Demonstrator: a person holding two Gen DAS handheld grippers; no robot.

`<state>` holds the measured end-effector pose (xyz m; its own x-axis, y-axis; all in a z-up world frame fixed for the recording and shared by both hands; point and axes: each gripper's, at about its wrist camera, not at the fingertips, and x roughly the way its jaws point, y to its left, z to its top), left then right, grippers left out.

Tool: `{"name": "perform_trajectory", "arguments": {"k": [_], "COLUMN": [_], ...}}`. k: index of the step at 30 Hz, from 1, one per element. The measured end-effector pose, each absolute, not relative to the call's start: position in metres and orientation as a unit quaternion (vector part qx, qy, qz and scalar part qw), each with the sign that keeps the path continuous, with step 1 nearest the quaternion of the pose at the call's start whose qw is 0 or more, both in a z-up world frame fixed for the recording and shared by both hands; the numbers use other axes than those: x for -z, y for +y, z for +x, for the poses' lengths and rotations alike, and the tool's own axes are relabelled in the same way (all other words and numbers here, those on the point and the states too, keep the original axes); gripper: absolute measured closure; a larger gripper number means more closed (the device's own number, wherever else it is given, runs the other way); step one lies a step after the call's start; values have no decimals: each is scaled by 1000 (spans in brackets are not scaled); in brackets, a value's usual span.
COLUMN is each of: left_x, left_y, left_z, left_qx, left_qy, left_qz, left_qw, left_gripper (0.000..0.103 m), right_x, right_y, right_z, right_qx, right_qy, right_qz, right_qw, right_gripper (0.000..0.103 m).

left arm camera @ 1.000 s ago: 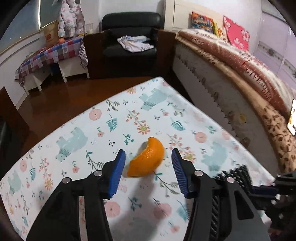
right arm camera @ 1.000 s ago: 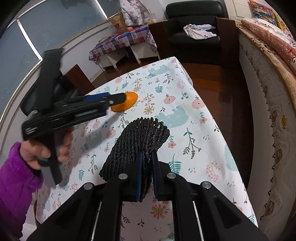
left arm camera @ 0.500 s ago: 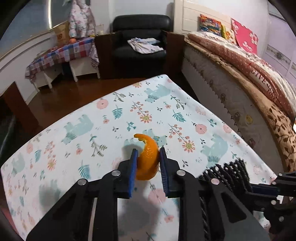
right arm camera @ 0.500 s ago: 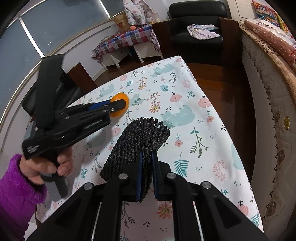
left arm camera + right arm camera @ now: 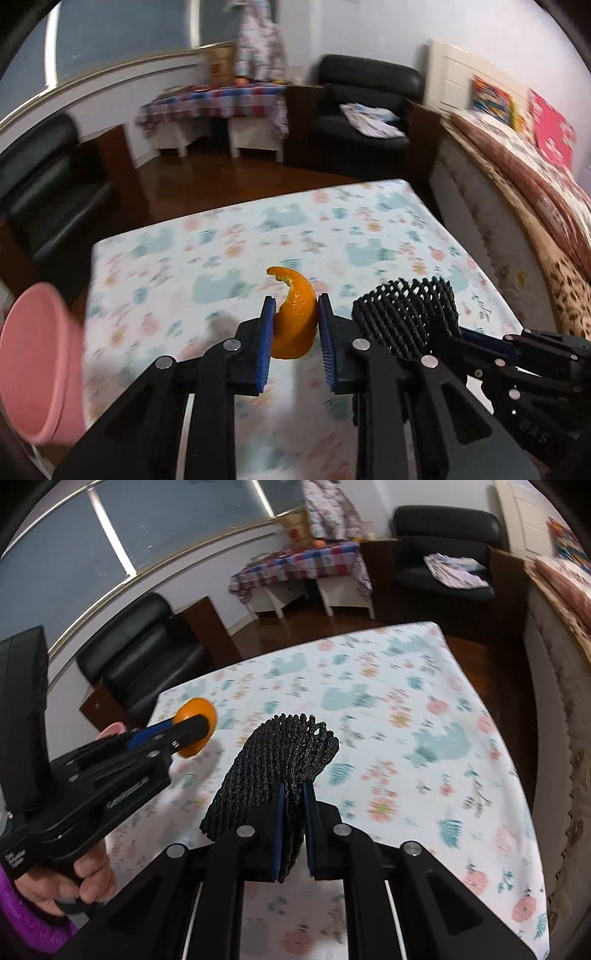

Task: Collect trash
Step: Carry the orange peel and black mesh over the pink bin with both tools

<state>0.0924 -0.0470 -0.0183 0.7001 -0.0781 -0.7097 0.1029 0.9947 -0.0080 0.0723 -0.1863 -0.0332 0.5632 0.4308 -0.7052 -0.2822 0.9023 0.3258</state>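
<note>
Desk (image 5: 369, 229): covered with a white cloth printed with flowers and blue bears; the part in view carries no loose trash, and both grippers hang above it, not resting on it.
Bed (image 5: 517, 192): runs along the desk's right side, just beside it; not part of the work.
Armchair (image 5: 362, 110): black, well beyond the far end of the desk, with a crumpled cloth on its seat.
Pink basin (image 5: 33, 354): its rim shows at the left edge of the left wrist view, off the desk's left side. Whether it stands on the floor or on something, I cannot tell. It is probably where the trash is meant to go, which would explain why the left gripper is raised on that side.
Black foam net (image 5: 280, 753): a fruit-wrap mesh, folded and standing up out of the right gripper (image 5: 293, 827), whose blue pads are drawn narrow with the mesh pinched between them. It is soft and springy, so a tight pinch low on the fold keeps it from slipping out.
Orange peel (image 5: 295, 317): a curved strip held upright, clear of the desk, tip curling leftward. The left gripper (image 5: 293, 332) has its pads pressed on the peel's two faces, gripping across the thin section so that it cannot swing.
Step in hand: both pieces look lifted and ready to carry to a bin.
</note>
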Motion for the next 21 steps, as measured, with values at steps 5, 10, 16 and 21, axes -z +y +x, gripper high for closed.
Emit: {"name": "perform_trajectory", "arguments": {"k": [5,10,16,21], "left_x": [8,-2,-11,-15], "left_y": [-9,29,73,109], "left_z": [66,47,27,13], "left_qx": [-5,-52,-105,-140], "left_qy": [369,354,334,326], "left_qz": [1,-17,-42,-65], "left_qw": [930,934,936,932], "left_gripper": [80,80,80,80], "right_x": [22,8,-7,-20], "right_y": [-146,-98,-45,6], "right_z": [74,76,77,74], "right_qx": [-240,-276,-313,-346], "right_qy": [412,397,378,361], "right_qz": [65,37,6,-21], "right_qw": [877,874,871,866], "right_gripper": [94,94,94,94]}}
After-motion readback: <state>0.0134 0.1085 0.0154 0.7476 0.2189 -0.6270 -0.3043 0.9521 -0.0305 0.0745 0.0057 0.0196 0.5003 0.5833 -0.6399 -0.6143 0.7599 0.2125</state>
